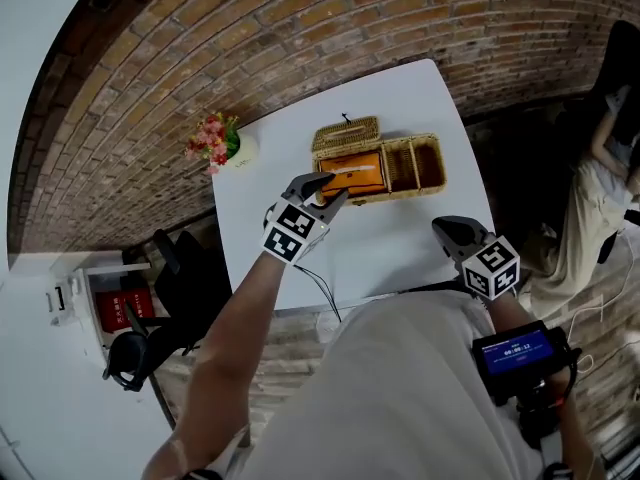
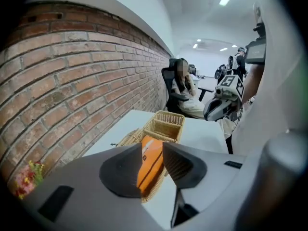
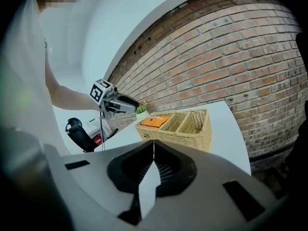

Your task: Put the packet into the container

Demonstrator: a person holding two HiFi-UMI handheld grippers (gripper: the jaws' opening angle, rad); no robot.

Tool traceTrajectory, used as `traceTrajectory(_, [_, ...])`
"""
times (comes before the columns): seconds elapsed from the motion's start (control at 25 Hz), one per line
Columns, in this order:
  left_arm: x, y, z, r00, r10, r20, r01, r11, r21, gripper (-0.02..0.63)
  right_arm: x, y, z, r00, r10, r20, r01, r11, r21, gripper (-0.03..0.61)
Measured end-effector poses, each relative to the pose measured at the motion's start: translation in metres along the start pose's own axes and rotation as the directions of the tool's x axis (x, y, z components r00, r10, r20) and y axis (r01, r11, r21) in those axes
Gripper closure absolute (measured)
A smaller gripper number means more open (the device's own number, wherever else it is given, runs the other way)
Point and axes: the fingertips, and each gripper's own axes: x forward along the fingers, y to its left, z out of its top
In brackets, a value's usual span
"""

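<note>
Packet (image 1: 357, 173) lies flat in the left compartment of the wicker container (image 1: 441, 164), so it looks delivered. Your left gripper (image 1: 328, 190) hangs just over its near end, jaws apart and pads clear of it. Your right gripper (image 1: 452, 231) idles aside, jaws together, empty.

The near half of the table (image 1: 400, 253) is left bare. The far edge is taken up by the wicker basket (image 1: 415, 166), its lid (image 1: 345, 133) opened toward the brick wall (image 1: 300, 28); the far left corner is occupied by flowers (image 1: 212, 140).
</note>
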Motion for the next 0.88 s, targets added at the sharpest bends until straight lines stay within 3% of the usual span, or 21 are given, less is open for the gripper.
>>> traceTrajectory(0.32, [-0.032,-0.038,0.004,0.983,0.063,0.171,-0.034,0.985,-0.167,0.602,0.014,0.018,0.045,0.998,0.052,0.019,-0.05,0.995,-0.091,0.566])
traceTrajectory(0.6, [-0.058,-0.068,-0.018,0.95,0.183,0.254,-0.068,0.911,-0.406,0.603,0.016,0.039,0.056,0.996,0.093,0.004,-0.092,0.985,-0.143,0.566])
traceTrajectory(0.88, [-0.067,-0.093,-0.048,0.945,0.203,0.256,-0.065,0.884,-0.462,0.603,0.013,0.054,0.048,0.992,0.123,-0.02,-0.124,0.979,-0.164,0.566])
